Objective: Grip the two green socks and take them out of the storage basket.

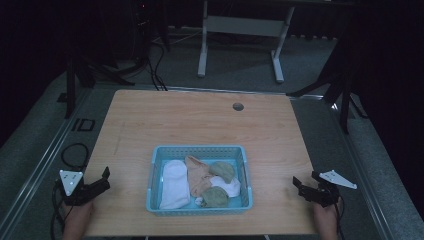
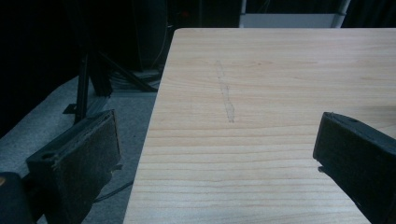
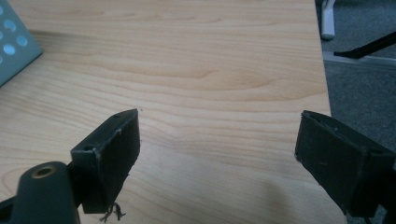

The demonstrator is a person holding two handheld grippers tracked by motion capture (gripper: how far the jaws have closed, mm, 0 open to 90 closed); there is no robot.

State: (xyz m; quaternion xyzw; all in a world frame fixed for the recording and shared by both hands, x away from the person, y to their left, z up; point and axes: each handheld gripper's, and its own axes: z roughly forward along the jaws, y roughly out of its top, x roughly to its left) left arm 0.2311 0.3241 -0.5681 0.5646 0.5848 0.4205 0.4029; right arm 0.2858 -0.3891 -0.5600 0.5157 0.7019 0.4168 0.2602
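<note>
A light blue perforated basket (image 1: 200, 152) sits on the wooden bench (image 1: 200, 120) in the lower centre of the high view, close to the near edge. It holds a loose heap of small cloth items: a white cloth (image 1: 174, 185) along its left side, a tan cloth (image 1: 197, 175) in the middle, two grey-green pieces (image 1: 223, 170) (image 1: 215, 197) to the right, and a further white piece (image 1: 227, 186) between them. The basket walls keep the pile gathered in one spot, within reach of both hands. The left tongs (image 1: 104, 178) rest at the lower left of the high view, near the bench's left edge and well apart from the basket; in the left gripper view the left tongs (image 2: 217, 154) stand wide apart with nothing between the jaws, above bare wood and the bench edge. The right tongs (image 1: 299, 182) sit at the lower right, equally clear of the basket; in the right gripper view the right tongs (image 3: 217, 149) are likewise spread wide and empty, with a corner of the basket (image 3: 14, 46) at the upper left of that frame. Both tools point inward toward the basket, one on each side. This reads as a ready posture: jaws pre-opened so that either hand can go straight to a cloth. No cloth is yet touched or lifted.
</note>
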